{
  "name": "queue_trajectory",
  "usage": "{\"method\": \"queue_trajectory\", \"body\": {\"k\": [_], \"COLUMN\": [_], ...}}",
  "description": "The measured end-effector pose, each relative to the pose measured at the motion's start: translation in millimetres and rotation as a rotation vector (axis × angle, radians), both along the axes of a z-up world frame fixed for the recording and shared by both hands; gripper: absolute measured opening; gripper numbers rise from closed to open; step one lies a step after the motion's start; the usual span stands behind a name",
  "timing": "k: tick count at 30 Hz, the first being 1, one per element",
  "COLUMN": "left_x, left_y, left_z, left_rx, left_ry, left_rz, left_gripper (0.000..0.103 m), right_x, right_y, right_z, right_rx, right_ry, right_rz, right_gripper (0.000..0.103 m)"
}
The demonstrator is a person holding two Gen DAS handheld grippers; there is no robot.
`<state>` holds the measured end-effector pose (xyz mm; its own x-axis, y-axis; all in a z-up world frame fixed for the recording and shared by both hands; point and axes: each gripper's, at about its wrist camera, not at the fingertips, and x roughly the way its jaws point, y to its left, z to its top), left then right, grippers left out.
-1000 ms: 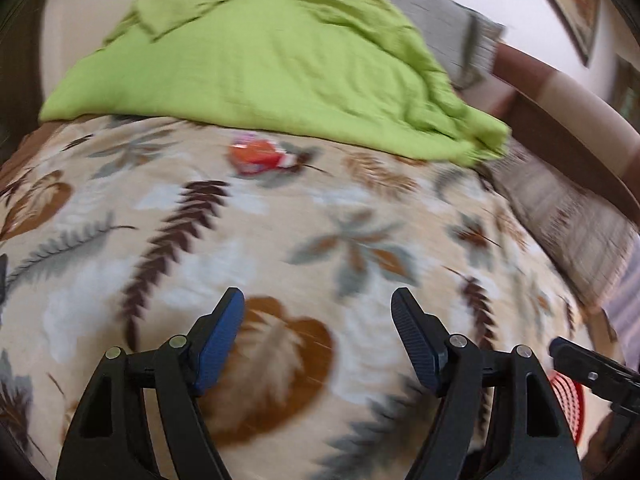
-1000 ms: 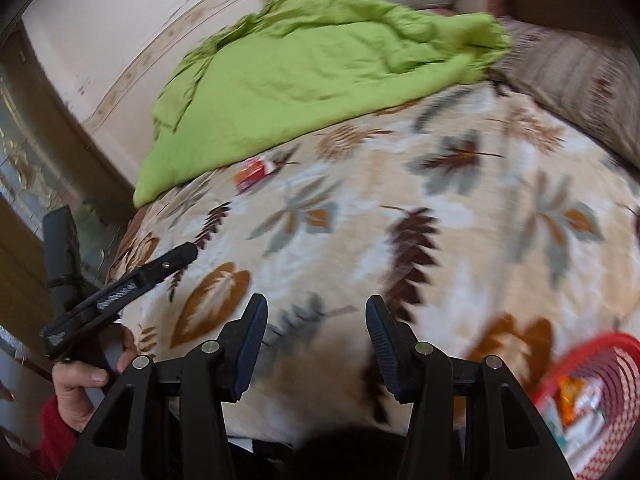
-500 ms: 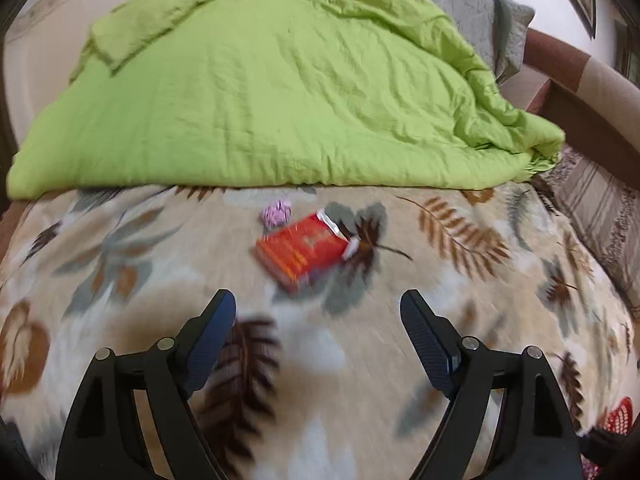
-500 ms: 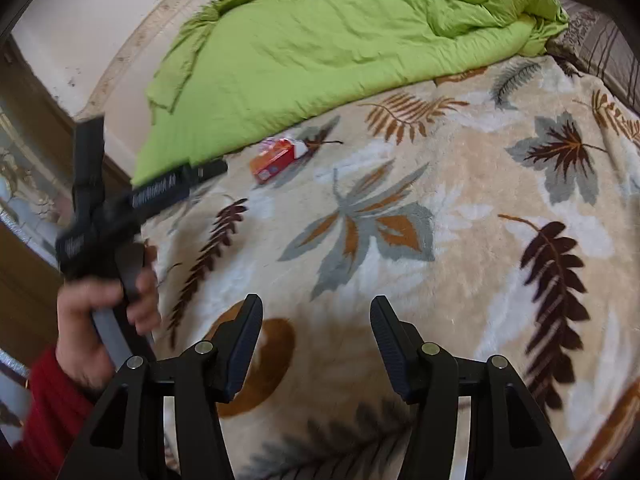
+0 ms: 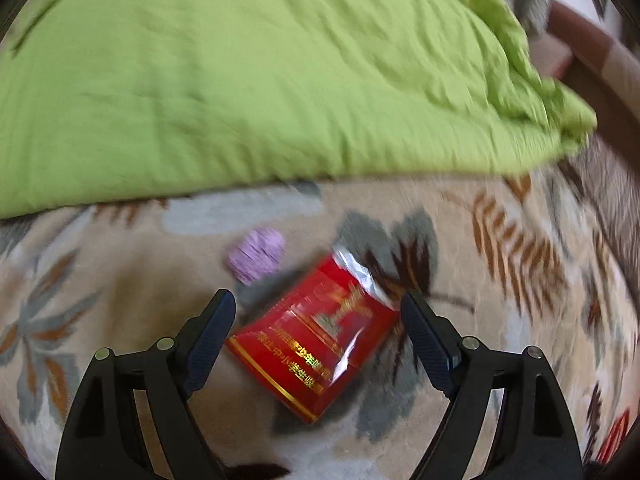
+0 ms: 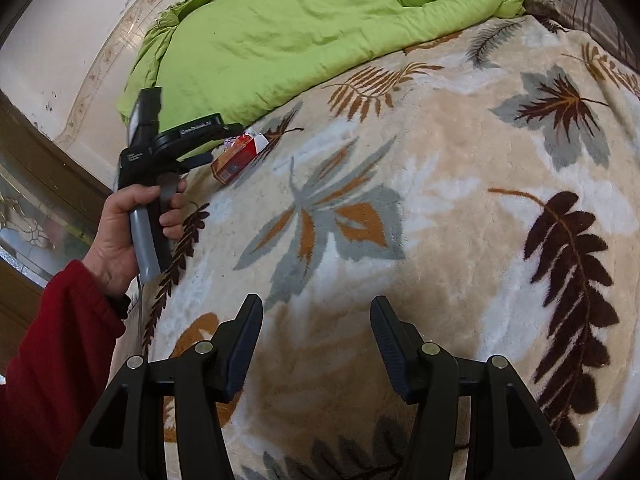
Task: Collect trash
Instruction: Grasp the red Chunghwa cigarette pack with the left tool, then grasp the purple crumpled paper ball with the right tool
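Left wrist view now has my left claw [image 5: 318,320] spread wide and gripping nothing, with the red cigarette pack [image 5: 316,336] lying flat on the leaf-print blanket [image 5: 500,320] right between the two fingers; half a second ago that pack lay well ahead of the tips, and a second ago it was only a small red spot up by the quilt. So I have closed the whole gap, and the jaws have widened along the way and now stand wider than the pack, neither pad touching it as far as the blur lets me tell. Just beyond the pack's far left corner sits a small crumpled lilac wrapper [image 5: 256,258], near it but apart, and past both lies the edge of the lime-green quilt [image 5: 280,80]. From the right wrist view, my right claw [image 6: 316,340] hangs loose and empty over bare blanket, lower than it was, with my left hand [image 6: 132,232] and its tool out by the pack [image 6: 240,154] near the bed's edge. I judge the reach finished: what remains is to squeeze on the pack, lift it, then come back for the lilac scrap.
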<state>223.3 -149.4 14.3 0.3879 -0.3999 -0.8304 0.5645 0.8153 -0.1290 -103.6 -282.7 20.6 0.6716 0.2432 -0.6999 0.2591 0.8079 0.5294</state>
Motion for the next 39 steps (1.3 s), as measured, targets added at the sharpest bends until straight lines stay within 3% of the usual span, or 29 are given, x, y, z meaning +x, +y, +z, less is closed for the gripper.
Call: {"method": "queue_trajectory", "body": {"k": [3, 6, 9, 11, 13, 17, 22, 26, 31, 35, 37, 39], "left_x": [-15, -29, -19, -16, -19, -38, -94, -143, -186, -175, -170, -167], "left_y": [-4, -11, -18, -23, -24, -10, 41, 82, 110, 124, 134, 137], "left_z": [-2, -5, -15, -16, -14, -12, -5, -1, -2, 3, 3, 0], "left_rx": [0.005, 0.067, 0.123, 0.117, 0.107, 0.081, 0.019, 0.027, 0.024, -0.042, -0.082, -0.098], "left_ry": [0.002, -0.033, -0.025, -0.051, -0.071, -0.092, -0.069, -0.053, -0.084, -0.105, -0.108, -0.093], "left_rz": [-0.085, -0.123, -0.061, -0.016, 0.026, 0.083, 0.190, 0.253, 0.410, 0.506, 0.545, 0.554], "left_gripper": [0.084, 0.084, 0.084, 0.082, 0.064, 0.059, 0.058, 0.058, 0.058, 0.058, 0.058, 0.058], "right_x": [-1, 0, 2, 2, 1, -1, 3, 12, 60, 122, 161, 187], "right_y": [-2, -2, 0, 1, 1, 0, 1, 6, 21, 35, 43, 47], "right_z": [1, 1, 1, 2, 3, 6, 7, 10, 35, 53, 53, 51], "right_rx": [0.014, 0.018, 0.017, 0.013, 0.000, -0.013, -0.026, -0.041, -0.083, -0.130, -0.119, -0.117], "right_ry": [-0.010, -0.017, -0.016, -0.019, -0.021, -0.031, -0.034, -0.035, -0.072, -0.105, -0.080, -0.077], "right_rz": [0.001, 0.004, 0.007, 0.010, 0.009, -0.007, -0.001, 0.047, 0.166, 0.233, 0.266, 0.247], "right_gripper": [0.060, 0.060, 0.060, 0.060, 0.060, 0.060, 0.060, 0.060, 0.061, 0.060, 0.060, 0.060]}}
